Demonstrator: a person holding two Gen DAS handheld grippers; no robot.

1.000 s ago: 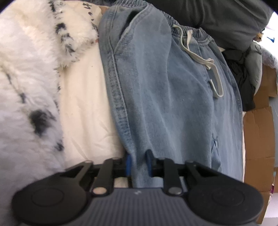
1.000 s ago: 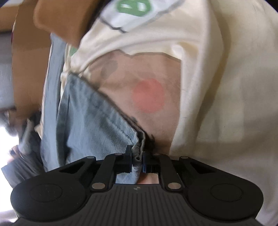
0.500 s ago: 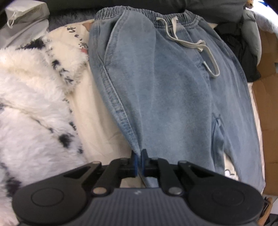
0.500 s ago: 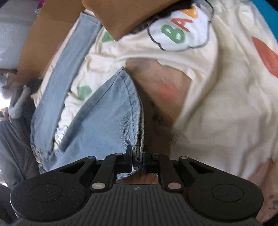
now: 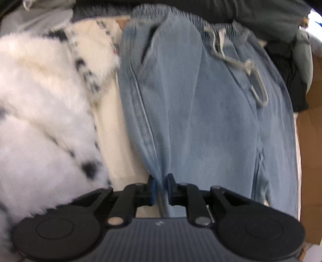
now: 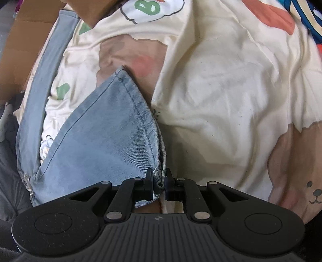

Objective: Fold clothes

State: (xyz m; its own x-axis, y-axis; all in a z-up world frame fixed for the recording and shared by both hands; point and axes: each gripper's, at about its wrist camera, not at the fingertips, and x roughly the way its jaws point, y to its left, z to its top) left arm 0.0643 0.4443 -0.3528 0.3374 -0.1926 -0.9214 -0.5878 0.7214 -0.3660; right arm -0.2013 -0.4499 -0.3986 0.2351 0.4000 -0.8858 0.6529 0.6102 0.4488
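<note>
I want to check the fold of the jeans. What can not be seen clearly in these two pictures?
- Left wrist view: blurred; the jeans below the left claw are hidden by the claw body.
- Right wrist view: the cardboard covers the far leg's end; the hem behind the right claw is hidden.

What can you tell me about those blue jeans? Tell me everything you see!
The jeans are light blue, soft-looking washed denim with an elastic waistband and a pale drawstring lying loose. They lie spread on a cream printed sheet, beside a fluffy white spotted blanket. The left gripper has their side seam between its opening jaws. The right gripper is shut on the stitched hem of one leg, lifting it.
</note>
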